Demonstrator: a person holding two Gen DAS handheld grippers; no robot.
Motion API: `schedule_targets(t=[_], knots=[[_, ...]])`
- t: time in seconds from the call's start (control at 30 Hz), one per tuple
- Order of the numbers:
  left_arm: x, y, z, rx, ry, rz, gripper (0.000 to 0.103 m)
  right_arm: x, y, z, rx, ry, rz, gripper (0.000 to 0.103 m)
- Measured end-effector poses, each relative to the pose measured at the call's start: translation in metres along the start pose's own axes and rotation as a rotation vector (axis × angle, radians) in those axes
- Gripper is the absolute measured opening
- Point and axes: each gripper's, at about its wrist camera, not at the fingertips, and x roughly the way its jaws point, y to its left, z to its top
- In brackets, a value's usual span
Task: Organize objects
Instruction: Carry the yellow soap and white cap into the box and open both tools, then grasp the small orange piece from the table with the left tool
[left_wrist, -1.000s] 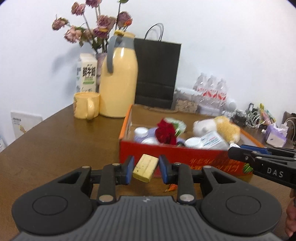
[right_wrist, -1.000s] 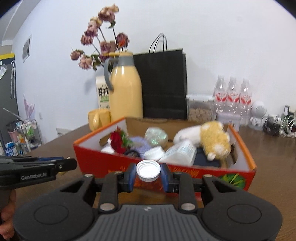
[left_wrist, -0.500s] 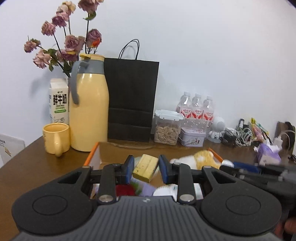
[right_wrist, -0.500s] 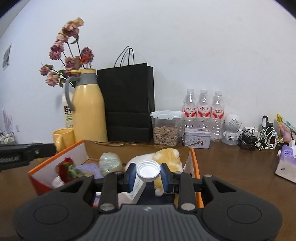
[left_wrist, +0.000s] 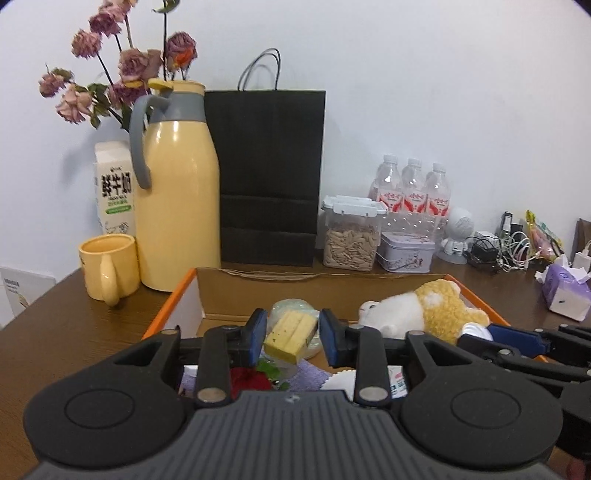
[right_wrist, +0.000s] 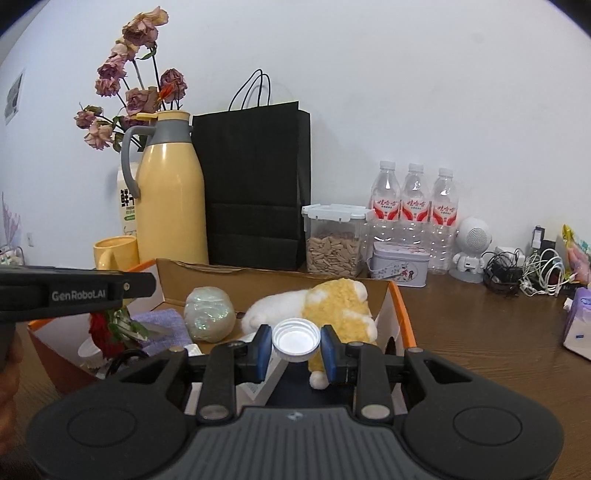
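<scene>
left claw clamping yellow block, right claw clamping white cap

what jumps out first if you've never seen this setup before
The tall yellow thermos stands at the back left of the table, with dried roses behind it and a black paper bag to its right. In front, the left gripper holds a yellow block and the right gripper a white cap over the orange box with a plush toy in it.

yellow block, white cap, orange-rimmed box
</scene>
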Motion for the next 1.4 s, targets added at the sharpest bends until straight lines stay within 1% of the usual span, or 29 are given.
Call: schedule_targets(t=[0.03, 0.07, 0.1, 0.13, 0.17, 0.2, 0.23, 0.27, 0.3, 0.33, 0.43, 0.7, 0.8, 1.03, 1.3, 1.4], knots=[[-0.002, -0.001, 0.0, 0.005, -0.014, 0.006, 0.048, -0.001, -0.001, -0.001, -0.001, -0.002, -0.009, 0.028], [-0.005, -0.001, 0.0, 0.008, -0.03, 0.013, 0.053, -0.002, -0.001, -0.001, -0.003, -0.003, -0.016, 0.028], [-0.008, -0.001, 0.0, 0.009, -0.047, 0.017, 0.063, -0.002, -0.001, -0.002, -0.002, -0.003, -0.017, 0.032], [-0.011, 0.0, 0.0, 0.006, -0.062, 0.016, 0.077, -0.003, -0.002, -0.002, -0.001, -0.002, -0.017, 0.043], [-0.013, 0.0, 0.0, 0.002, -0.071, 0.018, 0.085, -0.004, -0.001, -0.003, -0.002, -0.004, -0.018, 0.052], [-0.014, 0.0, 0.001, -0.002, -0.081, 0.022, 0.096, -0.004, -0.001, -0.003, -0.005, -0.007, -0.022, 0.066], [-0.016, 0.001, 0.0, -0.006, -0.094, 0.024, 0.099, -0.005, 0.0, -0.003, -0.01, -0.012, -0.027, 0.08], [-0.017, 0.002, 0.001, -0.007, -0.097, 0.022, 0.1, -0.006, 0.001, -0.003, -0.016, -0.019, -0.033, 0.087], [-0.017, 0.002, 0.001, -0.009, -0.092, 0.023, 0.103, -0.007, 0.001, -0.004, -0.021, -0.027, -0.041, 0.095], [-0.017, 0.002, 0.001, -0.012, -0.09, 0.028, 0.103, -0.008, 0.002, -0.004, -0.023, -0.031, -0.046, 0.099], [-0.015, 0.003, 0.0, -0.012, -0.076, 0.033, 0.103, -0.009, 0.0, -0.004, -0.018, -0.032, -0.055, 0.102], [-0.02, 0.003, -0.002, -0.019, -0.083, 0.032, 0.103, -0.013, 0.001, -0.004, -0.017, -0.037, -0.067, 0.103], [-0.025, 0.003, -0.006, -0.017, -0.083, 0.019, 0.103, -0.017, 0.002, -0.006, -0.024, -0.037, -0.073, 0.103], [-0.046, 0.006, -0.012, -0.019, -0.125, 0.006, 0.103, -0.035, 0.004, -0.011, -0.043, -0.044, -0.076, 0.103], [-0.065, 0.015, -0.027, 0.015, -0.106, 0.004, 0.103, -0.053, 0.003, -0.024, -0.051, -0.011, -0.061, 0.103], [-0.071, 0.019, -0.037, 0.03, -0.082, 0.005, 0.103, -0.058, 0.003, -0.028, -0.052, -0.005, -0.057, 0.103]])
